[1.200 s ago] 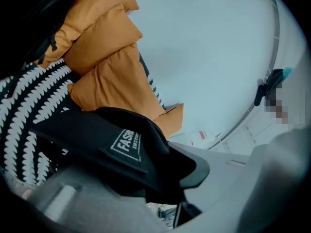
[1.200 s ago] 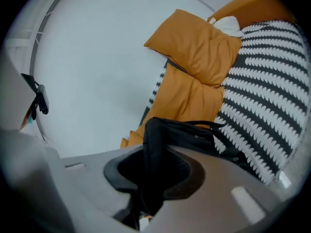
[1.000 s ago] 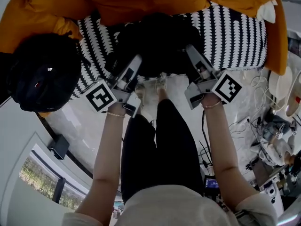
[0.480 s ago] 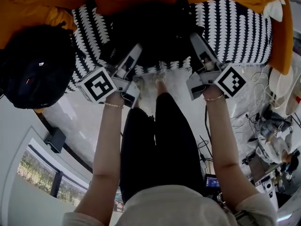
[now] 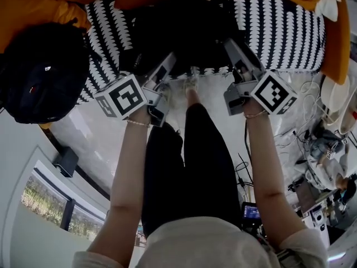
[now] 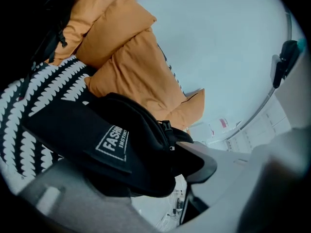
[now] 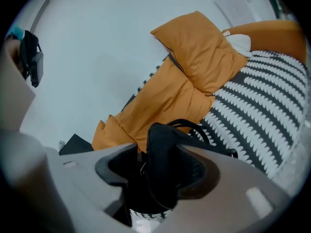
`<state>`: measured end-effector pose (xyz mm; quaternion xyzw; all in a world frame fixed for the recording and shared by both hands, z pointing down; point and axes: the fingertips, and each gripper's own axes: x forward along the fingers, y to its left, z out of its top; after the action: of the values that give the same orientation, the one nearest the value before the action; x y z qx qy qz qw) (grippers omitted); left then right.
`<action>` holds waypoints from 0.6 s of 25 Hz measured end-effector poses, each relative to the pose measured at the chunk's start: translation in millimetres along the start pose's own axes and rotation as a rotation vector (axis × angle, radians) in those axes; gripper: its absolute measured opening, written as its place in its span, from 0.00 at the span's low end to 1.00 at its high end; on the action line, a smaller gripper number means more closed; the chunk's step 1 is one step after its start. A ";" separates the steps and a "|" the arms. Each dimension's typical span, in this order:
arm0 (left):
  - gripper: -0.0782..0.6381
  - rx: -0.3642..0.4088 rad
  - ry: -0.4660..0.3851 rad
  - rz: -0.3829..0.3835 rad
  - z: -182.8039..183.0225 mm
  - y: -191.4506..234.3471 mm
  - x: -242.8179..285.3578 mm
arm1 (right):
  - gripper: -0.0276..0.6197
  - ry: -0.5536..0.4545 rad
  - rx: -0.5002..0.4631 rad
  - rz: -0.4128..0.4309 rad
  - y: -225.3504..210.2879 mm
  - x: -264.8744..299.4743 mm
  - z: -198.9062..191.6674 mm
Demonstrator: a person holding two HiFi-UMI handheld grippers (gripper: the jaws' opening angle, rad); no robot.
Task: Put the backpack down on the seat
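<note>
Backpack point(image 5: 184, 35) is down on the striped seat point(image 5: 284, 32), right ahead of both jaws and close to the front edge. Left gripper point(image 5: 166, 66) & right gripper point(image 5: 233, 46) have just been opening, so the jaws are released now w/ bag fabric loose between them. Risk imo: pulling back snags a strap and drags the bag off the edge.

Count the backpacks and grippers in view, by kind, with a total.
Backpacks: 2 (middle backpack, left backpack)
Grippers: 2 (left gripper, right gripper; the jaws of both have just been opening, with the middle backpack between them)
Total: 4
</note>
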<state>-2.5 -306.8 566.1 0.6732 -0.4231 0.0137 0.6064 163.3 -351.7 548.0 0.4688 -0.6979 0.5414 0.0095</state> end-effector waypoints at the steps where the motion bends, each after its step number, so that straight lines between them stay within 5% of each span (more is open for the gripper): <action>1: 0.48 0.007 0.011 0.002 -3.0 -0.1 -1.3 | 0.42 -0.006 0.002 -0.014 -2.2 -3.0 -1.8; 15: 0.57 -0.017 0.084 0.009 -25.4 -14.0 -26.6 | 0.42 -0.064 0.055 -0.045 5.9 -41.4 -23.4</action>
<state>1.2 -272.4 547.4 0.6648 -0.4003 0.0412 0.6294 171.0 -307.4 531.7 0.5014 -0.6720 0.5448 -0.0135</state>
